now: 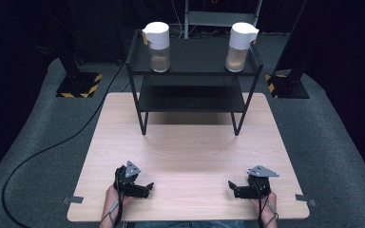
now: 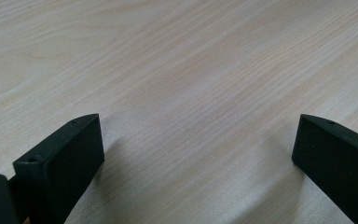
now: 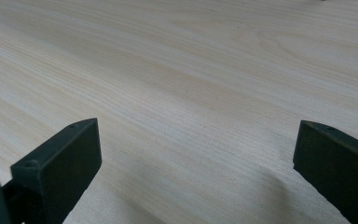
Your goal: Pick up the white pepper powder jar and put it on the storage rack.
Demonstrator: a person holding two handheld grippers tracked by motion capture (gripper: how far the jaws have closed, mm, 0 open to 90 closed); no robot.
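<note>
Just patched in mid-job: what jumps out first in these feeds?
Two white-lidded jars of brownish contents stand out: the left jar and the right jar, at opposite ends of the top tier of the black two-tier shelf at the far side of the wooden table. Near the front edge, the left gripper and right gripper rest open on bare wood, pointing toward each other, holding nothing.

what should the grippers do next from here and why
Probably lift both off the table and reach forward toward the rack. The left gripper and right gripper rest low near the table's near edge with jaws wide open and nothing between them, while the left jar and right jar stand untouched on the rack's top shelf, one per side.
</note>
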